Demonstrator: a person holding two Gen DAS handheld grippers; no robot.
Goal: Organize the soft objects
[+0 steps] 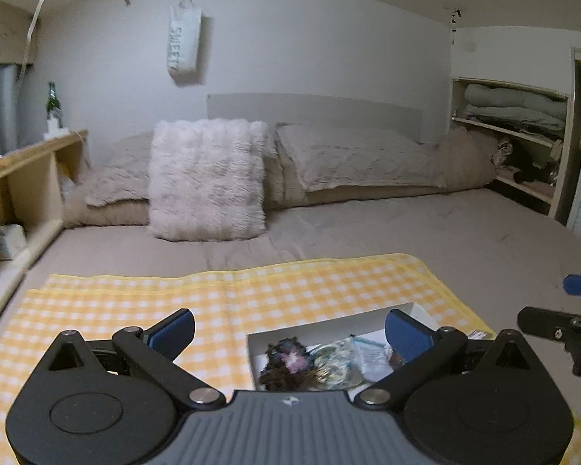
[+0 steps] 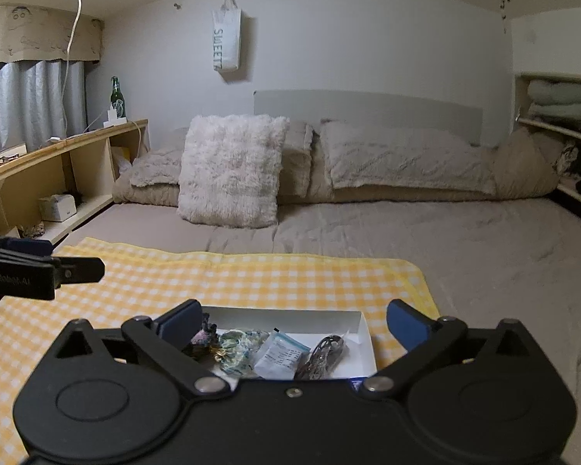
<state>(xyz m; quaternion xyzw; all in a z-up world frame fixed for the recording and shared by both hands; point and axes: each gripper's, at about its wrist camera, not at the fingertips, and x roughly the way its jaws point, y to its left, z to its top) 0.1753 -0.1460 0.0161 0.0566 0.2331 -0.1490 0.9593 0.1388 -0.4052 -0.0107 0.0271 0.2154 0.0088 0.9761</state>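
i'm looking down both wrists at a bed. my left gripper (image 1: 290, 331) has its jaws spread as wide as they go, blue pads far apart, nothing between them but air. my right gripper (image 2: 296, 325) is spread wide too and holds nothing.

the task's things sit in a shallow white box (image 2: 362, 329) that lies on a yellow checked cloth (image 2: 251, 275) spread over the near end of the grey bed (image 2: 464, 240). in the right wrist view the box is at about 6 o'clock, just beyond the gripper body. inside it, from 9 o'clock to 3 o'clock, i see a dark fuzzy scrunchie (image 2: 203, 337), a pale green patterned scrunchie (image 2: 238, 350), a small clear packet (image 2: 281, 356) and a brown bundle of hair ties (image 2: 325, 352). they lie side by side, some touching.

in the left wrist view the same box (image 1: 329, 319) sits at 5 o'clock between the pads' lines, with the dark scrunchie nearest the left wall.

at 12 o'clock a fluffy white pillow (image 2: 230, 170) leans upright against flatter beige pillows (image 2: 403, 159) at the headboard. a white bag (image 2: 225, 40) hangs on the wall above. at 10 o'clock a green bottle (image 2: 116, 97) stands on a wooden shelf (image 2: 69, 147).
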